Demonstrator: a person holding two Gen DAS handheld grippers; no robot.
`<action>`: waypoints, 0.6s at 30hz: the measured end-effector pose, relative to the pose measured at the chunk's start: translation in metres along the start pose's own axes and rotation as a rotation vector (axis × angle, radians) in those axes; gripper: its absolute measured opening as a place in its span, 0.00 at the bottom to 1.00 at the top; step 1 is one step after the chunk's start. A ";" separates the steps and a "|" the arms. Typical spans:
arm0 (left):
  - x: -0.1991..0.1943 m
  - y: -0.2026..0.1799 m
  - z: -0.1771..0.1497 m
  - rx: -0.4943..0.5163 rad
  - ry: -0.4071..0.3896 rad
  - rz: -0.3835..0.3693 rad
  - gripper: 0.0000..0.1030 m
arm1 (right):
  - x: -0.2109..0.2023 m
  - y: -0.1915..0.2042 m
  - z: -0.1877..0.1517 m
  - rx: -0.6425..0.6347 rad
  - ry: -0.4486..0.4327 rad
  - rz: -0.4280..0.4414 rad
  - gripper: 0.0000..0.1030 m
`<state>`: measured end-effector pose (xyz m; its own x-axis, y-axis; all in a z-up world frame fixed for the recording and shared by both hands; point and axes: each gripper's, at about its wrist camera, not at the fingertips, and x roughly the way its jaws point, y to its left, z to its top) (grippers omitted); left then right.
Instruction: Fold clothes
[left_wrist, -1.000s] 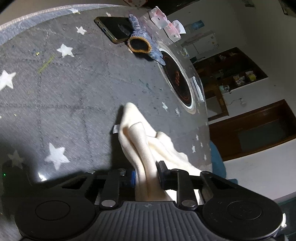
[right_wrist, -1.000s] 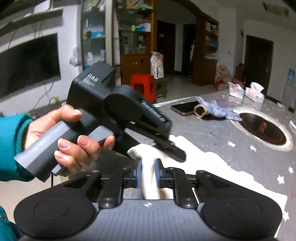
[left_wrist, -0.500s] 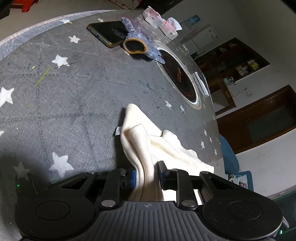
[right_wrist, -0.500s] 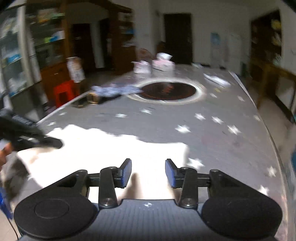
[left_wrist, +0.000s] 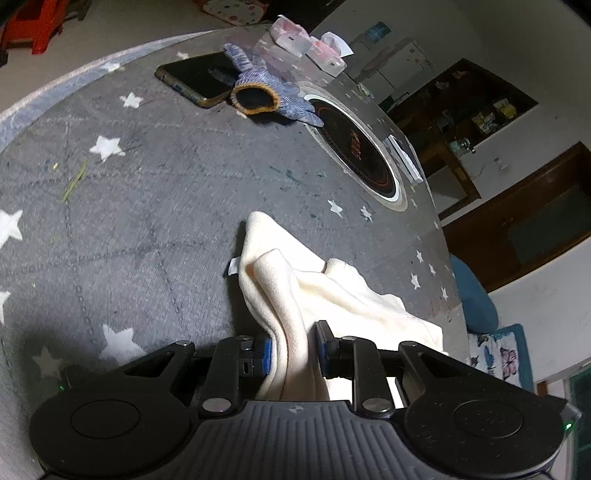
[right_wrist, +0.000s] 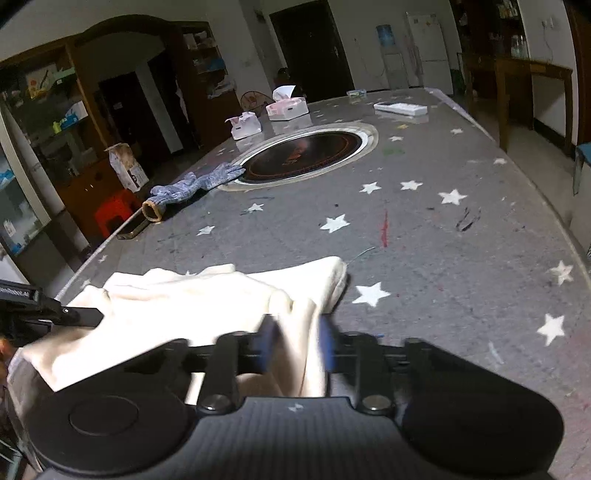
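A cream cloth (left_wrist: 291, 280) lies bunched on the grey star-patterned table (left_wrist: 147, 206). My left gripper (left_wrist: 293, 350) is shut on a fold of it at the near edge. In the right wrist view the same cloth (right_wrist: 192, 295) spreads across the near left of the table (right_wrist: 443, 240). My right gripper (right_wrist: 297, 345) has closed on another fold of the cloth, with the fabric between its blue pads; this part is motion-blurred. The left gripper's black body (right_wrist: 44, 310) shows at the far left edge.
A phone (left_wrist: 195, 79) and a blue knit glove (left_wrist: 266, 94) lie at the far side, next to a round black hob (left_wrist: 354, 151) set in the table. Tissue boxes (right_wrist: 286, 107) and a white remote (right_wrist: 400, 108) sit beyond. The table edge runs along the right.
My right gripper let go of the cloth corner beside the left gripper, swung right, opened, and has now closed on another fold. The left gripper kept its hold and lifted slightly.
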<state>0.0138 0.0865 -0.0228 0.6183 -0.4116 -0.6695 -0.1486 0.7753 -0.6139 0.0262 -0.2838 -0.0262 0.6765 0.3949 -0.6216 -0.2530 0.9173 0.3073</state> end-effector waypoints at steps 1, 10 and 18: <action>0.000 -0.002 0.000 0.012 -0.004 0.004 0.23 | -0.001 0.000 0.000 0.008 -0.003 0.008 0.12; -0.009 -0.030 0.007 0.136 -0.027 -0.003 0.17 | -0.029 0.009 0.004 -0.017 -0.088 0.014 0.09; -0.010 -0.074 0.010 0.251 -0.014 -0.026 0.15 | -0.059 0.011 0.017 -0.043 -0.170 -0.003 0.09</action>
<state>0.0263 0.0382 0.0335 0.6304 -0.4276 -0.6478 0.0624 0.8598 -0.5068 -0.0049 -0.2981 0.0258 0.7837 0.3813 -0.4904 -0.2776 0.9212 0.2726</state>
